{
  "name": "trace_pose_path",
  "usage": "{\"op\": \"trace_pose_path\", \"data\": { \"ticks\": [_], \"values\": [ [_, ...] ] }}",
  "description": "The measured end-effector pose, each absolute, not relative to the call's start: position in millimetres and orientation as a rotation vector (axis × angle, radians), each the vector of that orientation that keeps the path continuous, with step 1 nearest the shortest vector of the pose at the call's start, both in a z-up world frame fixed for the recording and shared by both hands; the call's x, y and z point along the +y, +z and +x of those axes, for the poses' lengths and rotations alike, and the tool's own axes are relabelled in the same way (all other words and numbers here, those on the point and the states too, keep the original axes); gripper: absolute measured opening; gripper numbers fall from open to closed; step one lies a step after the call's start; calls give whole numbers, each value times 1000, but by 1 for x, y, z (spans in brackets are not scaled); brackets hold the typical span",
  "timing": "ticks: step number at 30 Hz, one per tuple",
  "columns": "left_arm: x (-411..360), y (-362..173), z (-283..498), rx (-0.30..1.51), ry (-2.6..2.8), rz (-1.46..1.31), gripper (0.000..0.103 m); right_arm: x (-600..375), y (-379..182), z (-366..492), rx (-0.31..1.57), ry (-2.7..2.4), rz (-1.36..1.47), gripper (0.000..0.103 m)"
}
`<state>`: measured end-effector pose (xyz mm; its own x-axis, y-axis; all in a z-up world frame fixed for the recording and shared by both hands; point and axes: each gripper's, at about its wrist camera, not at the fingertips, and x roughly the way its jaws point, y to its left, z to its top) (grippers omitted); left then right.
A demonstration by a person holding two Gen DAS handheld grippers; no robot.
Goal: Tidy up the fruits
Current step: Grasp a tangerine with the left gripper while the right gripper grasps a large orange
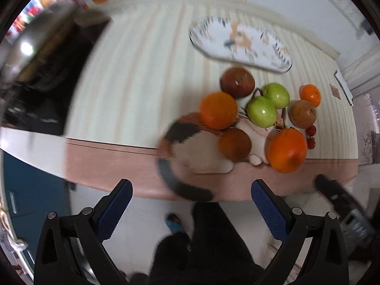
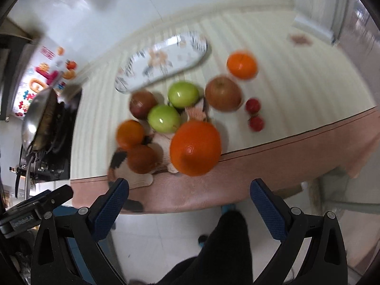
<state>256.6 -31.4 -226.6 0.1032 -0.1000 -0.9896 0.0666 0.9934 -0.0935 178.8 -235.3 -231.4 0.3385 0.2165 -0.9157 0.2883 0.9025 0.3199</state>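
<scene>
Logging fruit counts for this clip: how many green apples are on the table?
2. One green apple sits nearest the patterned plate; the other touches it, closer to the table edge. None appears hidden.

Both your wrist views are bright, with soft, even light and only faint shadows under the fruit. Heavy motion blur: the patterned plate and pan smear badly, worse toward the edges. You get small glare spots on the green apples (pan too). Strong fisheye bending, black vignette at the corners. Gripper fingers stay sharp.
</scene>
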Motion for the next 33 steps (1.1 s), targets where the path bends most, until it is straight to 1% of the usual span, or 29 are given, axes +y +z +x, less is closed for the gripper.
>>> {"op": "trace_pose_path", "data": {
  "ticks": [2, 7, 13, 17, 18, 19, 20, 21, 22, 23, 24, 25, 26, 30, 33],
  "values": [
    [-40, -248, 277, 1527, -122, -70, 99, -239, -252, 196, 1275, -35, 494, 102],
    [-54, -278, 320, 1595, -94, -106, 98, -241, -290, 231, 1347, -22, 518, 102],
    [-70, -300, 353, 1634, -73, -25, 98, -229, -313, 251, 1435, 21, 544, 101],
    [-75, -304, 364, 1626, -62, 3, 97, -223, -315, 258, 1452, 29, 517, 100],
    [-76, -304, 366, 1625, -64, 14, 95, -220, -316, 261, 1457, 27, 504, 100],
    [-77, -306, 366, 1630, -69, 17, 84, -219, -317, 261, 1459, 26, 497, 100],
    [-77, -308, 367, 1641, -77, 14, 79, -218, -318, 262, 1465, 26, 489, 100],
    [-77, -309, 366, 1649, -96, -9, 72, -217, -319, 264, 1473, 22, 478, 99],
    [-80, -310, 368, 1650, -104, -19, 67, -217, -321, 264, 1476, 19, 472, 97],
    [-80, -309, 367, 1649, -109, -21, 64, -217, -322, 264, 1480, 17, 471, 94],
    [-81, -308, 367, 1646, -108, -16, 64, -217, -324, 265, 1488, 12, 468, 92],
    [-81, -306, 366, 1640, -106, -11, 64, -219, -326, 265, 1491, 8, 465, 87],
    [-81, -306, 364, 1637, -108, -5, 64, -219, -328, 265, 1492, 3, 464, 84],
    [-77, -305, 362, 1629, -86, 28, 63, -223, -328, 264, 1489, 24, 487, 83],
    [-57, -304, 352, 1635, -66, 28, 63, -223, -329, 262, 1498, 41, 487, 83]
  ]
}}
